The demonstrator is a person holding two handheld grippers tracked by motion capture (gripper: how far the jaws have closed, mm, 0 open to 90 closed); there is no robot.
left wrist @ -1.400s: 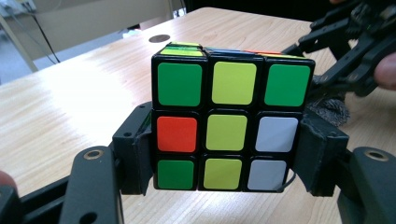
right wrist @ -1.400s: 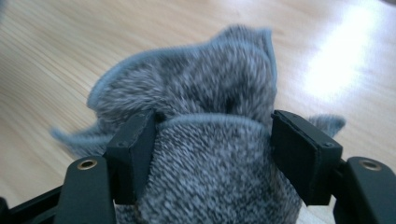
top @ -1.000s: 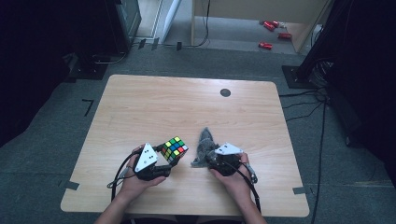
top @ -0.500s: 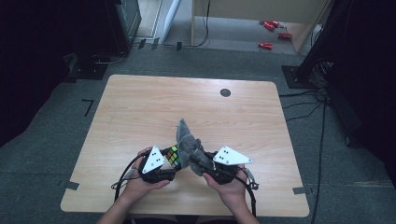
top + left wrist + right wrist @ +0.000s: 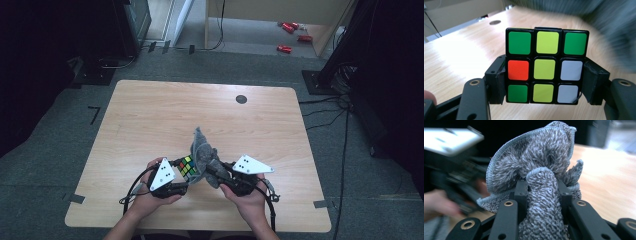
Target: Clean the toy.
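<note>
A scrambled Rubik's cube (image 5: 186, 166) is held just above the wooden table (image 5: 150, 115) near its front edge, with my left gripper (image 5: 184, 174) shut on it. In the left gripper view the cube (image 5: 545, 50) shows green, yellow, red and white squares, clamped between the jaws of my left gripper (image 5: 545, 82). My right gripper (image 5: 212, 171) is shut on a bunched grey microfibre cloth (image 5: 202, 152), its jaws having just closed tighter on it. The cloth touches the cube's right side. In the right gripper view the cloth (image 5: 541, 162) bulges out above my right gripper (image 5: 541, 192).
A small black round cap (image 5: 241, 99) sits in the table's far right part. Red items (image 5: 287, 47) lie on the floor beyond the table, beside a wooden frame (image 5: 260, 17). Black stands and cables (image 5: 345, 115) run along the right side.
My right gripper has lifted the grey cloth off the table and carried it left against the cube. The left gripper with the cube has hardly moved.
</note>
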